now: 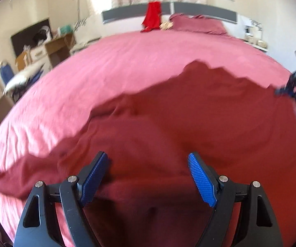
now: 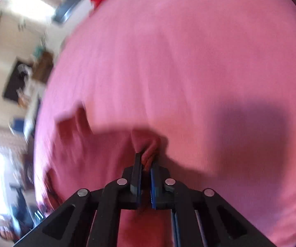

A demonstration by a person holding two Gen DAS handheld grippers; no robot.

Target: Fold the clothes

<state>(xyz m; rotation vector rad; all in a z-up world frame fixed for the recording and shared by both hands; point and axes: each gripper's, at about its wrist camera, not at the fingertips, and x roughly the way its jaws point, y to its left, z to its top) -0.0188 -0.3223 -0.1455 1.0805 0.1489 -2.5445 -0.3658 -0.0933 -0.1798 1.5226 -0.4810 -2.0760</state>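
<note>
A dark red garment (image 1: pixel 189 123) lies spread on the pink bed (image 1: pixel 127 61). The left hand-held gripper (image 1: pixel 148 177) hangs wide above it; the right hand-held gripper (image 2: pixel 146 164) pinches a bunched edge.

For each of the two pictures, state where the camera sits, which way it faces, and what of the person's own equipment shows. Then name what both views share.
Left wrist: on the left gripper, facing down across the dark red garment toward the headboard; jaws open; the right gripper at the edge.
Right wrist: on the right gripper, jaws shut on the garment's bunched edge.
Shared: pink bedsheet, garment.
</note>
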